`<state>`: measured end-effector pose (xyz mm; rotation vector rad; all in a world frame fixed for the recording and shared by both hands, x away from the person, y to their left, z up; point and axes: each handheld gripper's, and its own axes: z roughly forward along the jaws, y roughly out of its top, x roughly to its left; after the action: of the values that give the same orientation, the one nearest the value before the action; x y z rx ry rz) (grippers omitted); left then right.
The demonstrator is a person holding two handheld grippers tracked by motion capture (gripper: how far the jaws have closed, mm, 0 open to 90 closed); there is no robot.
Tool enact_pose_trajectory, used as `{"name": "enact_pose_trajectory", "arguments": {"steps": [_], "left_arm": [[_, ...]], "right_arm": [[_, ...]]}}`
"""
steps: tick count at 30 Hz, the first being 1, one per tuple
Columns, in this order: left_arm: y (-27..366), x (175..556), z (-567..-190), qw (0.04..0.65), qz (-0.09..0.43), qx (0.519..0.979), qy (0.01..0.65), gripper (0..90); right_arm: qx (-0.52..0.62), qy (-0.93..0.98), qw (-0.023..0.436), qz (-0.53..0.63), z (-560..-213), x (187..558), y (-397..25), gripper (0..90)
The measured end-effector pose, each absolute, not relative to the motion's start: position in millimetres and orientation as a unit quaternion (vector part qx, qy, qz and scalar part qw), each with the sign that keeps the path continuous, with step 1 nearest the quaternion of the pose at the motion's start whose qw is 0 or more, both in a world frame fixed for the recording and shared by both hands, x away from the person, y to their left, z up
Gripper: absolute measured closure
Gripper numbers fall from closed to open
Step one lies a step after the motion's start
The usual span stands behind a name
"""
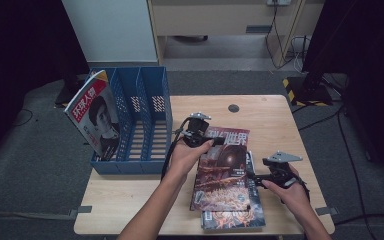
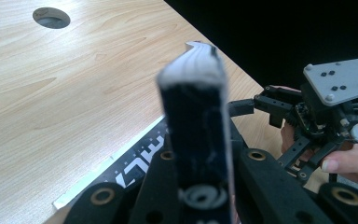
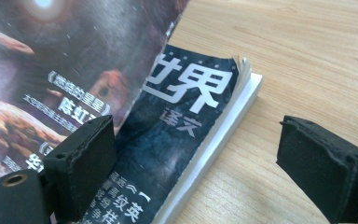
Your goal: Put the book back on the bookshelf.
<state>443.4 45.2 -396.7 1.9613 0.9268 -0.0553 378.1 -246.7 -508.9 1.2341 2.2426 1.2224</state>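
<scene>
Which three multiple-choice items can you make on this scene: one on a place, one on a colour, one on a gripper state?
1. Where does the magazine with the face cover stand?
A. In the file rack's leftmost slot
B. Flat on the table
C. On the floor

2. What colour is the file rack?
A. Red
B. Blue
C. White

3. How is the right gripper?
A. Shut on a magazine
B. Open
C. Shut on nothing

Answers:
1 A, it leans in the left slot in the high view.
2 B, its walls are blue.
3 B, its fingers stand wide apart, while the left gripper is shut on the top magazine.
</scene>
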Motion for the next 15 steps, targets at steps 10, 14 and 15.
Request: {"name": "enact_pose_trajectory", "arguments": {"steps": [10,14,15], "left_arm": [[45.2,443.3,-393.8,0.468,-0.022,0.8,0.374,83.4],[44.1,442.4,-391.2,0.469,-0.023,0.802,0.369,83.5],[43.8,442.2,-390.4,0.469,-0.023,0.803,0.368,83.5]], "right_arm": [[0.439,0.779,0.155,0.421,-510.2,379.4,-249.6,11.8],[0.441,0.781,0.153,0.415,-511.6,379.9,-249.8,11.8],[0.441,0.781,0.152,0.415,-511.7,380.0,-249.7,11.7]]}}
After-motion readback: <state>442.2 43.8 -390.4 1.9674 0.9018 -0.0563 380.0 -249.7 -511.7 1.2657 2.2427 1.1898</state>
